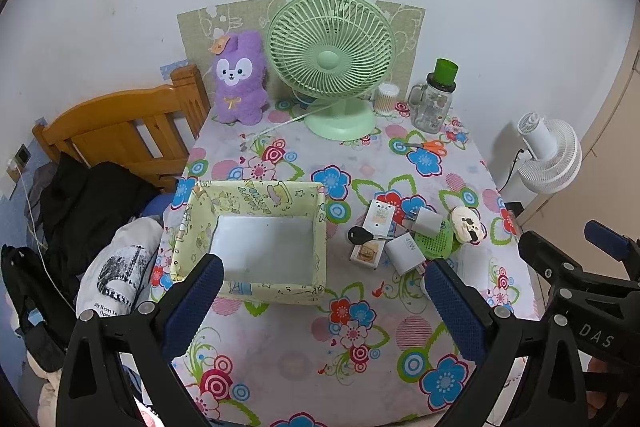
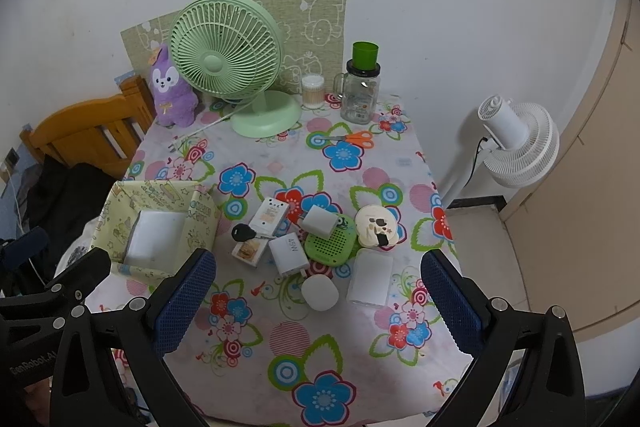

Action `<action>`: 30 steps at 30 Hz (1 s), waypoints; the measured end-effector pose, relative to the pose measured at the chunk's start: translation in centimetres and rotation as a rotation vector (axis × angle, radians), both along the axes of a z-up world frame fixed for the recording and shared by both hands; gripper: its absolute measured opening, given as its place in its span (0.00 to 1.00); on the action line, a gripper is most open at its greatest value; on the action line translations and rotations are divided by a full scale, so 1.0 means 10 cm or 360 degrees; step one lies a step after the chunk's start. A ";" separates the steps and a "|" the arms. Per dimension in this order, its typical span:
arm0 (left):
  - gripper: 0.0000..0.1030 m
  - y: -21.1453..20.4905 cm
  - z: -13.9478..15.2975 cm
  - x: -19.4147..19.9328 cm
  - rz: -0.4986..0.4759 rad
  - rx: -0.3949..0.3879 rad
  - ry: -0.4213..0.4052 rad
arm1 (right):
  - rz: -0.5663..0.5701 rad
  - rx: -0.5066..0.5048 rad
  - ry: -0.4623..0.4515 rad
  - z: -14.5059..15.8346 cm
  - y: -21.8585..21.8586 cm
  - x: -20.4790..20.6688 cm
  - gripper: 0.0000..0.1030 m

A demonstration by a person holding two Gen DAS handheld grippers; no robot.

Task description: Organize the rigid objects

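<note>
Puck [image 2: 319,293] — white, round — right wrist only

Both wrist views high, facing table [image 1: 280,367], overlapping.

Each of the two hand-held tongs is a black moulded frame with triangular cut-outs, from which two arms carry blue fingers faced with a fine mesh texture. On the left tongs [image 1: 322,285] and the right tongs [image 2: 318,281], round silver screw heads sit at the arm joints, two or more per side. White lettering reading "DAS" marks the right unit's black body in the left wrist view, and "GenRobot.AI" marks the left unit's body in the right wrist view.
</note>
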State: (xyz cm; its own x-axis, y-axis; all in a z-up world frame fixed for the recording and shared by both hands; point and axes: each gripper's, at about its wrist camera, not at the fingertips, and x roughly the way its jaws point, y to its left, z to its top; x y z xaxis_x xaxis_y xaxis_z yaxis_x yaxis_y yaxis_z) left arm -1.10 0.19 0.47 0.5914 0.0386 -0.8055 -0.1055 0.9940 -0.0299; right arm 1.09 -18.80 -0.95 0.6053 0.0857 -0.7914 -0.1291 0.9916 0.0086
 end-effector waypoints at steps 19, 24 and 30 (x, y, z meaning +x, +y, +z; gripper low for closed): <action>0.99 -0.08 0.00 0.04 -0.0015 0.0009 -0.0017 | -0.0007 -0.0014 -0.0020 0.04 -0.01 0.01 1.00; 0.99 -0.13 -0.01 0.05 -0.0027 0.0018 -0.0032 | -0.0005 -0.0013 -0.0018 0.04 -0.02 0.02 1.00; 0.99 -0.18 -0.03 0.09 -0.0051 0.0032 -0.0033 | -0.0016 -0.0007 -0.0008 -0.02 -0.07 0.07 1.00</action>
